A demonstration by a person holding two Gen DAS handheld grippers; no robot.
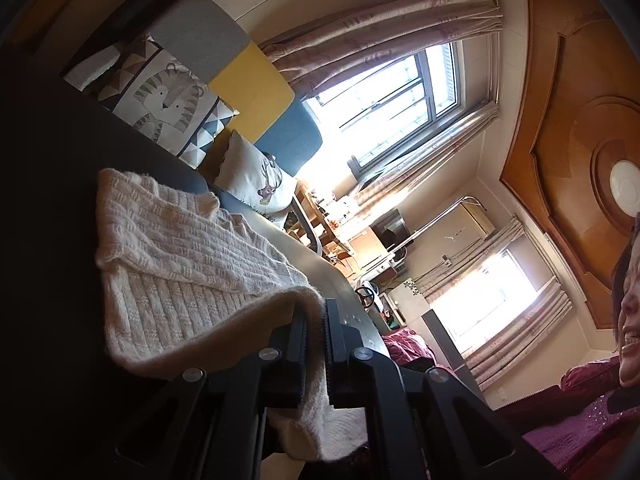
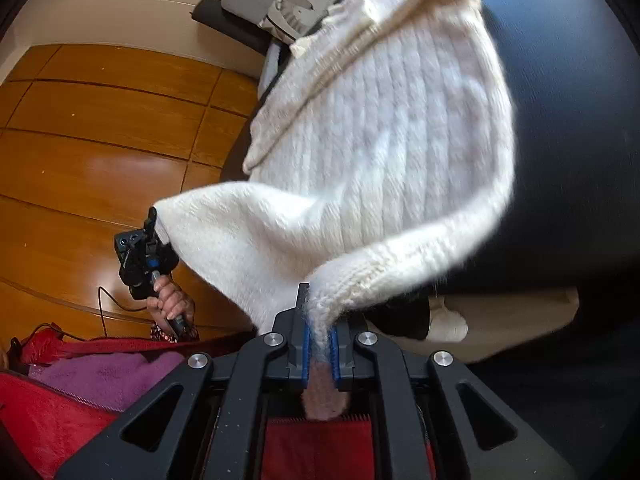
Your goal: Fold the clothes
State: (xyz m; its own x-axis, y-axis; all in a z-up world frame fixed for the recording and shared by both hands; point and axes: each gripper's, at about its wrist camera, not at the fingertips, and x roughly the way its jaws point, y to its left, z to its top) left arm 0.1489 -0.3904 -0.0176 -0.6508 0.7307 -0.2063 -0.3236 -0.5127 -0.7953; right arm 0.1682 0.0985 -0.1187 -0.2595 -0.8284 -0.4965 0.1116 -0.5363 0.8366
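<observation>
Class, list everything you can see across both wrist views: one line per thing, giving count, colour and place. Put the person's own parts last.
sweater: one, cream knit, lifted off the dark surface, an edge pinched in each tool
surface: one, black, under the sweater
cushions: two, white with animal prints, behind the sweater
sofa back: one, grey, yellow and blue panels
curtains: several, beige, beside two bright windows
floor: wood, orange-brown, left in the right wrist view
cable: one, black, on the floor
left tool: one, black, shut on the sweater's edge
right tool: one, black with blue pads, shut on the sweater's edge
hand: one, gripping the left tool's handle
clothing: red and purple, worn by the person
</observation>
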